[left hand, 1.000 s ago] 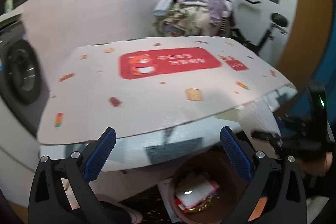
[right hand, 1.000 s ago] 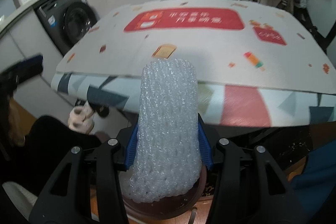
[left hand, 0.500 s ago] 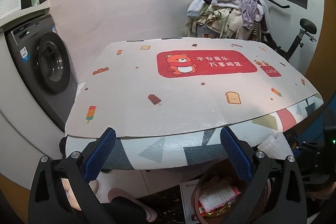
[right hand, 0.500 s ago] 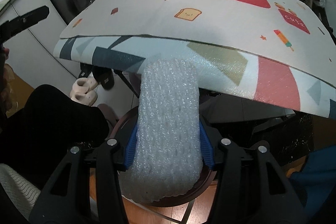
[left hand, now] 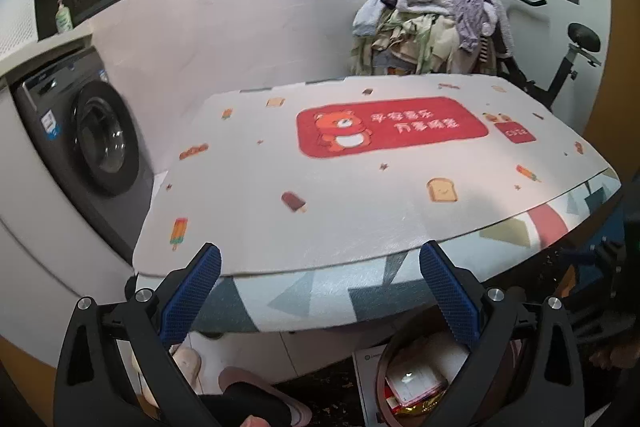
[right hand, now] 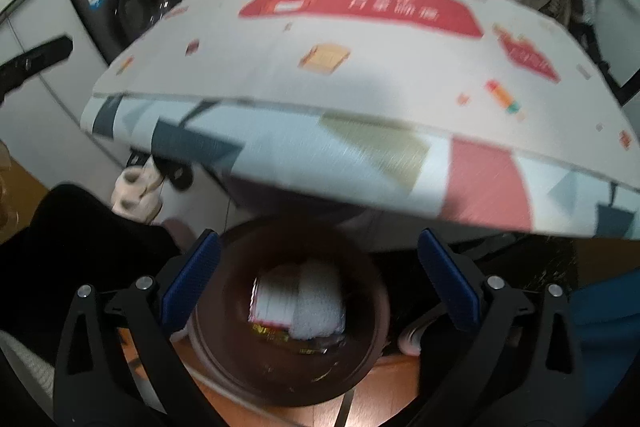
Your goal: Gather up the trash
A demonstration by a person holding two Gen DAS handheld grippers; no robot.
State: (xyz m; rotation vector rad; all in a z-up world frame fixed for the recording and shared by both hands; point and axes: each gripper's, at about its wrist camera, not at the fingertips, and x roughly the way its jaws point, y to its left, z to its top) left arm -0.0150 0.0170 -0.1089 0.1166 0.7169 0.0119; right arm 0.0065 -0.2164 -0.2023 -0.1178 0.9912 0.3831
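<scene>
The right gripper (right hand: 318, 269) is shown pointing steeply down, its jaws opening wide with nothing between the blue pads (right hand: 191, 281). Directly below and just ahead of the fingertips, the brown bin (right hand: 372, 355) is seen with its mouth centred in the gap. Inside it the white foam wrap (right hand: 318, 311) is found, clear of both pads, lying beside a flat white packet (right hand: 274, 297), with gold wrappers just nearer the tool; motion blur leaves it unclear whether the wrap has settled. Its long axis appears to run away from the tool, roughly in line with the fingers.

Beyond the bin, the overhanging edge of the table (right hand: 400, 163) is seen above the far rim, and its printed top is shown bare of loose items.

The left gripper (left hand: 320, 293) is likewise held wide with nothing in it. From this tool the same bin (left hand: 384, 379) lies low and to the right, partly hidden behind the right finger (left hand: 450, 301), while the table (left hand: 360, 211) is spread straight ahead. Farther back, a washing machine (left hand: 88, 131) is placed to the left and a heap of clothes (left hand: 432, 27) to the right.

The right gripper is judged the nearer to the bin; no further trash is visible for either hand.
</scene>
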